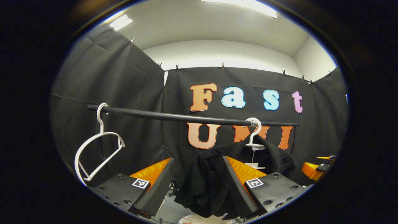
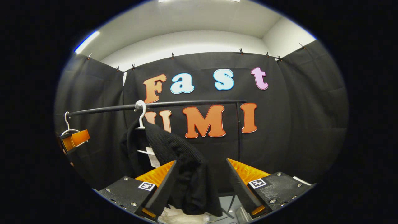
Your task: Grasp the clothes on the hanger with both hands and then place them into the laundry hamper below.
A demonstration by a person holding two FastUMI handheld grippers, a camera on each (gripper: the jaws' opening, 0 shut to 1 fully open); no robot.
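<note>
rail: you see 1 dark bar crossing the booth, on an upright post at its far end | spare hanger: 1 white empty hanger hooked near the rail's other end | ceiling: lit panels

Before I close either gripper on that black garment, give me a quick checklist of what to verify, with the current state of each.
1. Garment on its hanger: ok. The black garment hangs from the white hanger on the rail.
2. Left gripper lined up: ok, cloth lies between its open fingers.
3. Right gripper lined up: ok, a fold of cloth hangs between its open fingers.
4. Both fingers pressing the cloth: not ok, neither gripper has closed.
5. Empty hanger clear of the grasp: ok, it hangs apart, near the rail's other end.
6. Hamper placed below: cannot tell.
</note>
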